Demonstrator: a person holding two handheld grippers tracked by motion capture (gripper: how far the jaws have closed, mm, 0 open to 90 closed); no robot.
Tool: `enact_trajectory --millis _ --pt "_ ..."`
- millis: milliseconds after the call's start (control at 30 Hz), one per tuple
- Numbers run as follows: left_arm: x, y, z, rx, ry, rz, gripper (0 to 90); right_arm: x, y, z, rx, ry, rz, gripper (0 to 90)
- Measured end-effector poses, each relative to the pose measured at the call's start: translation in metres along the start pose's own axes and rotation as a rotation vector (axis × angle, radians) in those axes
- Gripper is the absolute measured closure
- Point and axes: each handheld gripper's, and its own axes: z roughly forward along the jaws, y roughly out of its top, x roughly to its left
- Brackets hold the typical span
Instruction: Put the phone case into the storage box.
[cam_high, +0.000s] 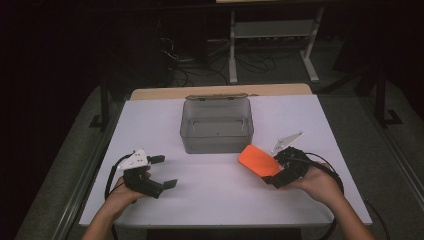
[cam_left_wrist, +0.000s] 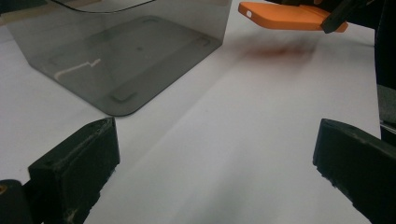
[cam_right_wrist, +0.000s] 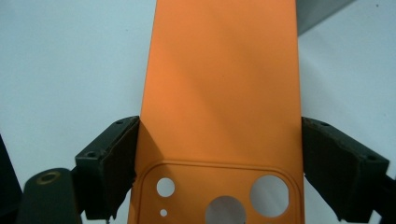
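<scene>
1. The right claw (cam_high: 278, 171) gripped a flat orange plastic phone case (cam_high: 258, 160) by its long edges at the camera-cutout end, its jaws pressed against both sides in the right gripper view (cam_right_wrist: 219, 84).
2. The case was lifted clear of the white desk (cam_high: 215, 195), just beside the near right corner of the clear grey plastic box (cam_high: 216, 125); in the left gripper view the case (cam_left_wrist: 289, 16) hung level above its own shadow.
3. The box stood open-topped and empty toward the far middle of the desk, its floor bare through the smoky walls (cam_left_wrist: 116, 60).
4. The left claw (cam_high: 165, 172) held nothing, its jaws spread wide, and hovered well to the near left of the box, pointed toward it.
5. Judged from the layout, the pick-up was done: the case was off the desk and firmly in hand.
6. What appeared to be left was the carry over the box's near wall and the release inside; nothing had yet gone into the box.
7. The short gap between case and box suggested the work was roughly at its midpoint.
</scene>
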Motion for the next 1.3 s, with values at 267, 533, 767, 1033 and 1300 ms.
enact_trajectory --millis 267,533,767,1033,1300 --pt "-0.001 0.0 0.0 0.001 -0.003 0.004 0.3 0.003 0.007 0.003 0.0 0.008 -0.012 15.2" --pt "0.0 0.0 0.0 0.001 -0.003 0.006 0.3 0.008 0.016 0.009 0.003 0.015 -0.036 15.2" --pt "0.0 0.0 0.0 0.0 -0.003 0.005 0.3 0.011 0.024 0.014 0.004 0.025 -0.065 15.2" --pt "-0.001 0.0 0.0 -0.005 -0.003 0.005 0.3 0.015 0.033 0.019 0.006 0.032 -0.083 15.1" --pt "-0.001 0.0 -0.001 -0.006 -0.003 0.006 0.3 0.02 0.043 0.024 0.005 0.041 -0.108 15.2"
